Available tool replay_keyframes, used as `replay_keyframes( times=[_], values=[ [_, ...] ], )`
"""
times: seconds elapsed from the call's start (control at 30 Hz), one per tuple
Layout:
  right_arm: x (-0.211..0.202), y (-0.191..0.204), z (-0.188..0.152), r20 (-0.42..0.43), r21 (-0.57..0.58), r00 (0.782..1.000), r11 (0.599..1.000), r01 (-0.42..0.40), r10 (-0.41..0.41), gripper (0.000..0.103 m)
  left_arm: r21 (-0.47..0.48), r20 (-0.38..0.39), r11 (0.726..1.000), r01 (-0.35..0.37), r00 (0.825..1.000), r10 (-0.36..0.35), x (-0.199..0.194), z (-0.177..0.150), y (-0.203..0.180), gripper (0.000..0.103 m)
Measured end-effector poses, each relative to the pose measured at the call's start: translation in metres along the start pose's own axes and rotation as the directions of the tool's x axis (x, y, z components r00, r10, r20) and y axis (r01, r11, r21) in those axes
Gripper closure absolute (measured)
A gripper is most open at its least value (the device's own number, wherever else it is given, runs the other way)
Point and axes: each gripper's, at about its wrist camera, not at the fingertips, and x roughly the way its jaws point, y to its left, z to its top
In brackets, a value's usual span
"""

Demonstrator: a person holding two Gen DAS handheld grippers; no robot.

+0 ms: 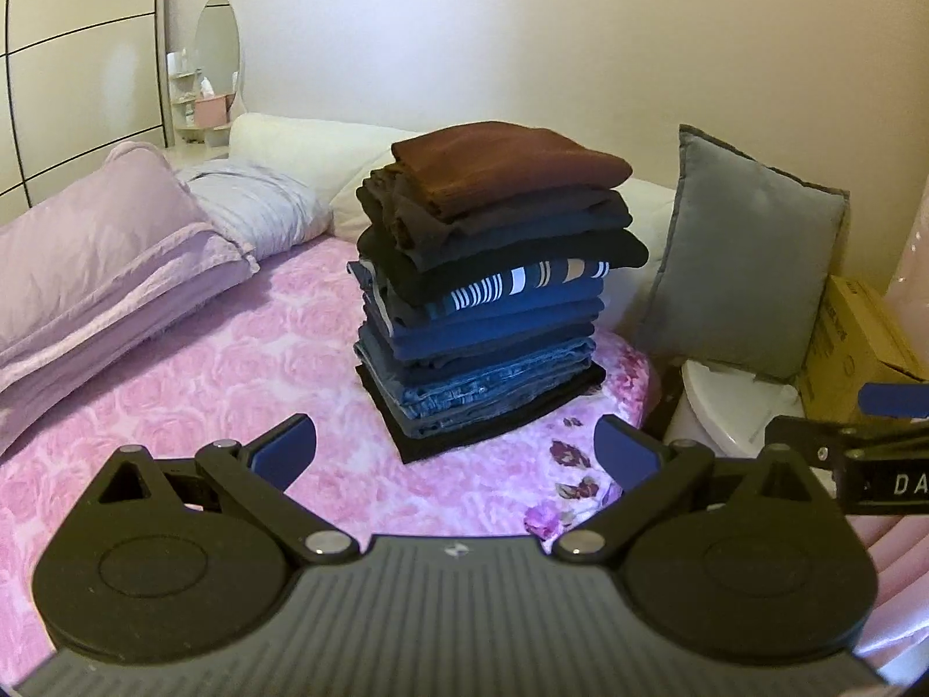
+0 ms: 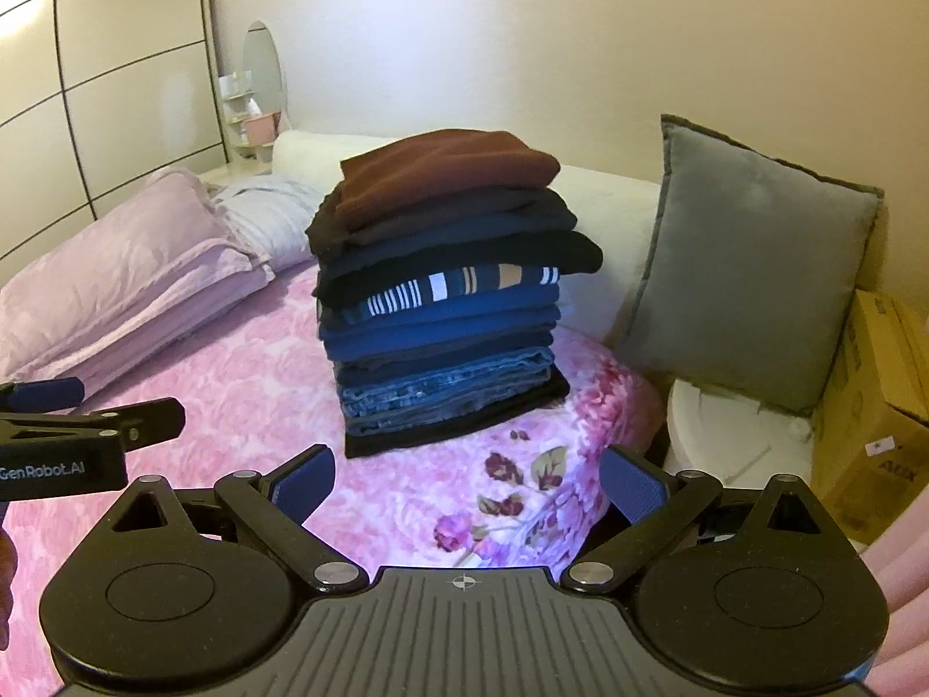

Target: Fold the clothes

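Brown knit is topping a tall stack of folded clothes [image 1: 493,290] that is sitting on the pink floral blanket [image 1: 203,360] of the bed, near its far corner and in front of a grey cushion [image 1: 743,255]. Beneath the brown sweater [image 1: 505,165] are lying dark tops, a striped piece, blue garments and jeans, all squared up and folded. The left gripper [image 1: 456,453] is hovering short of the stack with its jaws spread wide, grasping nothing; the right gripper [image 2: 467,482] is doing the same, spread and empty.

No loose garment is showing on the blanket in either view. Judging by this, the clothes in sight are already lying folded as the task wants; whether more are waiting outside the 2 views cannot be told.
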Motion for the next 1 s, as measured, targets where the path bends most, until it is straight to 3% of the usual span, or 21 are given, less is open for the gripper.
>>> replay_keyframes(
  times=[0.4,1.0],
  values=[
    [0.003,-0.013,0.003,-0.001,-0.026,0.999,0.999,-0.034,0.034,0.003,-0.024,-0.011,0.999,-0.044,0.999,0.044,0.0,-0.003,-0.016,0.002],
    [0.005,-0.024,0.005,-0.012,-0.062,0.999,0.997,-0.035,0.035,0.003,-0.047,-0.022,0.998,-0.041,0.999,0.04,0.005,-0.006,-0.028,0.002]
  ],
)
